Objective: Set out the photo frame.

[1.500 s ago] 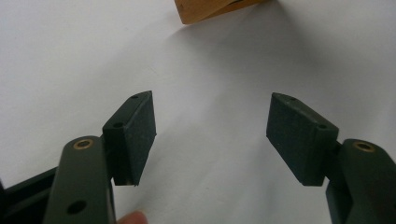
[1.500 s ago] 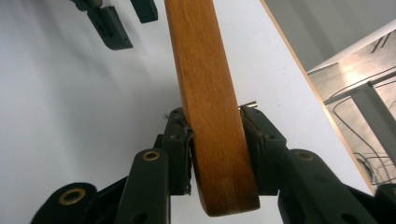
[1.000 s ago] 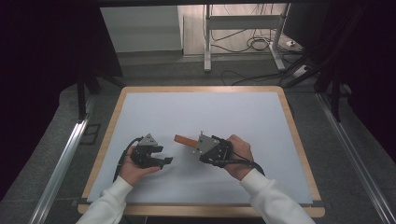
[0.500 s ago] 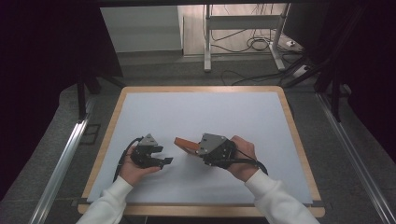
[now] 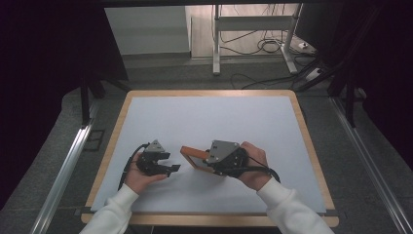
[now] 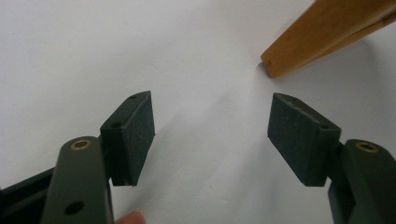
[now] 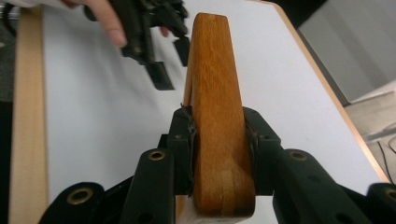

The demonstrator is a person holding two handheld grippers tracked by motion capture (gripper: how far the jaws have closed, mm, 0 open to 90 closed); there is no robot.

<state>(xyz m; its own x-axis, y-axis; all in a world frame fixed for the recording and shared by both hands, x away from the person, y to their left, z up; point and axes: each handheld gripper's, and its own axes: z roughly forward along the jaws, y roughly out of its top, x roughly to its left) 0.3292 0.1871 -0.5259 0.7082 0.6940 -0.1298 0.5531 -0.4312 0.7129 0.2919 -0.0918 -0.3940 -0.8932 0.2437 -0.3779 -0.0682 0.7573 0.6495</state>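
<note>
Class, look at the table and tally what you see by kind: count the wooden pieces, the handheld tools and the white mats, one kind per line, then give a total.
Wooden piece: 1, clamped in the right tool
Handheld tools: 2, the right tool and the left tool, which is open with nothing between its pads
White mat: 1, covering the table
Total: 4

A: Any text, labels, nos. to read?
B: None. Orange-brown wooden piece (image 7: 217,116) w/ rounded end: bare grain, no mark.
A: White sheet on the wood-framed tabletop (image 5: 204,126)?
B: Blank. Black gripper bodies: no brand legible.
A: Background?
B: Too dark, too small to read.
</note>
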